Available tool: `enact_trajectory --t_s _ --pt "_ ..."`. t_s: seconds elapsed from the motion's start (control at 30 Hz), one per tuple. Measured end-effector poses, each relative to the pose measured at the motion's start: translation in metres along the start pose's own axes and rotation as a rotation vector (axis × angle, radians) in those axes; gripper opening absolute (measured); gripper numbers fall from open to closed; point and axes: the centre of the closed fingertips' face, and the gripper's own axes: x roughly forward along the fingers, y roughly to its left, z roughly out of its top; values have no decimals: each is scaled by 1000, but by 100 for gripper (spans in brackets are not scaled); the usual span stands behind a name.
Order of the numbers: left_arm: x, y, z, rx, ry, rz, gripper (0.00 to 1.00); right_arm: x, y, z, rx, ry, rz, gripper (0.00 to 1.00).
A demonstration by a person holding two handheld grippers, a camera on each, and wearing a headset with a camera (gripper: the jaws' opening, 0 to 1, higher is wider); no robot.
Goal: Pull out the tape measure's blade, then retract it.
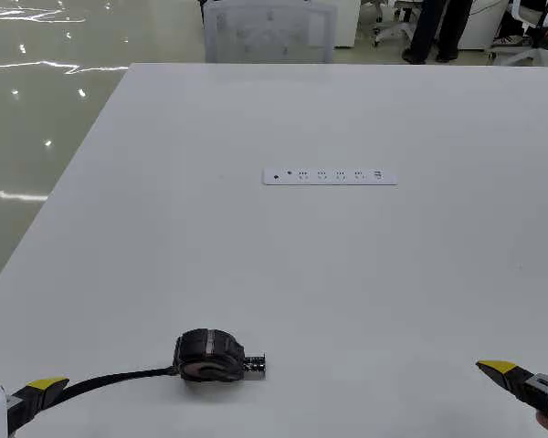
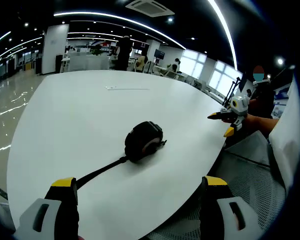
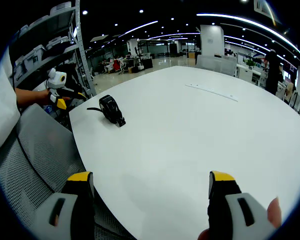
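A black tape measure point(image 1: 210, 357) lies on the white table point(image 1: 329, 255) near its front edge, blade tip pointing right, a black strap trailing left. In the left gripper view the tape measure point(image 2: 144, 141) sits just ahead of my open left gripper point(image 2: 140, 192), whose yellow-tipped jaws hold nothing. My left gripper point(image 1: 23, 397) is at the bottom left of the head view, by the strap's end. My right gripper point(image 1: 521, 383) is at the bottom right, open and empty point(image 3: 150, 187), well to the right of the tape measure point(image 3: 111, 109).
A white power strip point(image 1: 330, 175) lies mid-table. A white chair point(image 1: 269, 32) stands beyond the far edge, with people and office chairs behind. A grey mesh chair seat point(image 3: 35, 150) sits below the front edge.
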Motion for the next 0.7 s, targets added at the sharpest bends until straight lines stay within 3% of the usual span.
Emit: enact_trajectory --t_s 0.7 --pt "1 0 0 0 -1 -2 100 1 0 -4 10 10 1 96"
